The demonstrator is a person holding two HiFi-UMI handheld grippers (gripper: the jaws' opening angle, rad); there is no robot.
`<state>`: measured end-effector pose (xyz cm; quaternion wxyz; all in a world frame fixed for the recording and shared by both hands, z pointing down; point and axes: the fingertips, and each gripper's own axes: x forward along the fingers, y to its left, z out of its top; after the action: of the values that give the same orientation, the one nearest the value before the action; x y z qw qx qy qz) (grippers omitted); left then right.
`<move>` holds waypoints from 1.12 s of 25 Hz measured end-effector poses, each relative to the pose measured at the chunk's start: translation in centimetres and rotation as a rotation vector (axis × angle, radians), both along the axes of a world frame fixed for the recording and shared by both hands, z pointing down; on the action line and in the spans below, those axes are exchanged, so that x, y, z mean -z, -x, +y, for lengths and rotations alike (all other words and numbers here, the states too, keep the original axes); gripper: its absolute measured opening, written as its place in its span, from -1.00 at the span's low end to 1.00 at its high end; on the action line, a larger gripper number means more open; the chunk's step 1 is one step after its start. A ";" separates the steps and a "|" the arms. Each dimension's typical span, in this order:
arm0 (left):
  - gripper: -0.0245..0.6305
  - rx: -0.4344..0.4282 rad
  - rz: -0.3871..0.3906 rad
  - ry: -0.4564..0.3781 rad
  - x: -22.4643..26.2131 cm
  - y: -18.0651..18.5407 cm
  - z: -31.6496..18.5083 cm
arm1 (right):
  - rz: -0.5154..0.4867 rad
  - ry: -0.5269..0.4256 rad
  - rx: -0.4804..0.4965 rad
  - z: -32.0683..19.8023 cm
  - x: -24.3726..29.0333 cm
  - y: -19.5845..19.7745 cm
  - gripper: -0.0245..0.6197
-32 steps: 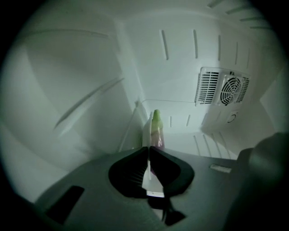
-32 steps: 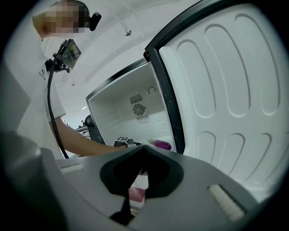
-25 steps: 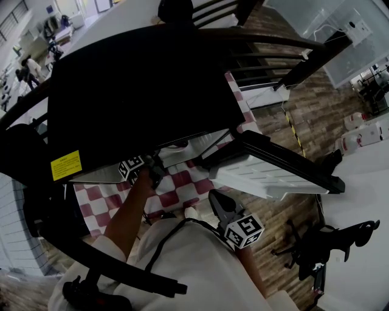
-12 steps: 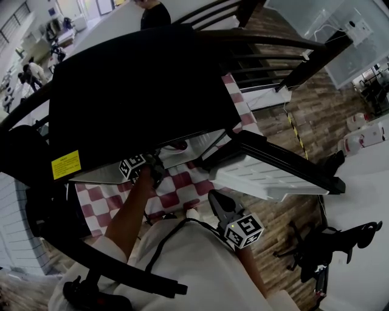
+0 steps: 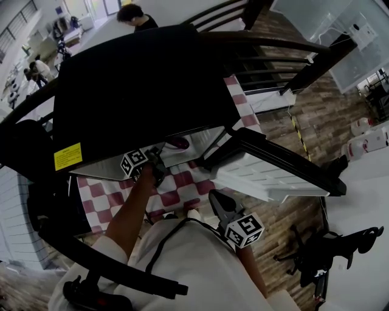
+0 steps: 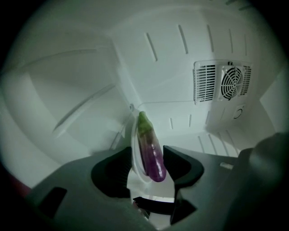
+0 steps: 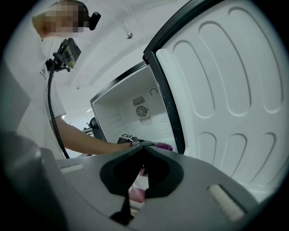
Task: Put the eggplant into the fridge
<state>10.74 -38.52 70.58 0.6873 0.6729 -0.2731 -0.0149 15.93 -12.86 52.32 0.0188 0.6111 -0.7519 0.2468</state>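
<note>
The purple eggplant (image 6: pixel 151 153) with its green cap lies inside the white fridge (image 6: pixel 180 67), leaning on a white ledge. My left gripper (image 6: pixel 148 151) straddles it. Its jaws are opening, with the eggplant between them and a gap on the left side. In the head view the left gripper (image 5: pixel 157 165) reaches into the black fridge (image 5: pixel 140 91), and a bit of the eggplant (image 5: pixel 178 143) shows there. My right gripper (image 5: pixel 219 203) hangs back near my body, shut on nothing. From the right gripper view the left gripper (image 7: pixel 135 142) and the eggplant (image 7: pixel 162 146) show at the fridge's mouth.
The fridge door (image 5: pixel 273 173) stands open to the right, its white inner side (image 7: pixel 226 90) close by my right gripper. A fan grille (image 6: pixel 223 81) sits on the fridge's back wall. A red-and-white chequered cloth (image 5: pixel 182 185) lies below. People (image 5: pixel 134 15) stand far behind.
The left gripper stays at the fridge's mouth and the right gripper keeps still. A person has come into sight at the top of the head view.
</note>
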 end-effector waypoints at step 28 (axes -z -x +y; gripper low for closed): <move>-0.61 -0.013 -0.017 -0.213 4.5 2.3 5.6 | -0.008 -0.020 0.278 -3.9 -2.0 4.5 -0.90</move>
<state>8.45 -32.89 66.12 0.6098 0.7439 -0.2714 -0.0335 11.41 -16.79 54.28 0.0440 0.5001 -0.8318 0.2368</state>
